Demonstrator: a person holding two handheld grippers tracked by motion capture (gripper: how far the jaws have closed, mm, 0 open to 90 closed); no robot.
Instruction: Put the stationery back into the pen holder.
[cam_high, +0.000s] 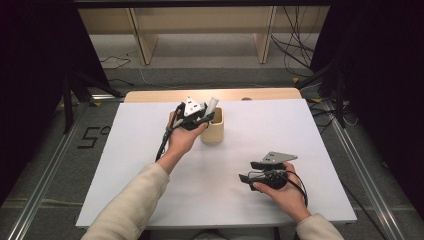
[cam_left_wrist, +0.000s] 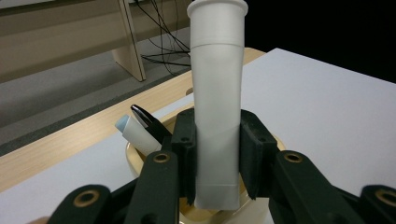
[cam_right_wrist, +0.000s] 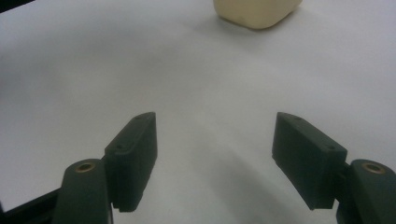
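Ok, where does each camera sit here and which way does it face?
High view: above the person's side, looking forward and down on the table; both forearms and grippers show.
Left gripper view: rides the left gripper, jaws clamping a white tube over the holder.
Right gripper view: right gripper open over the table.
Shared: holder in all.

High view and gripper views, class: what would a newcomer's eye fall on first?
First, the white tube standing upright, clamped between the left gripper pads, over the cream holder near the table's far edge. Then the right gripper, jaws wide apart, empty above the white table cover.
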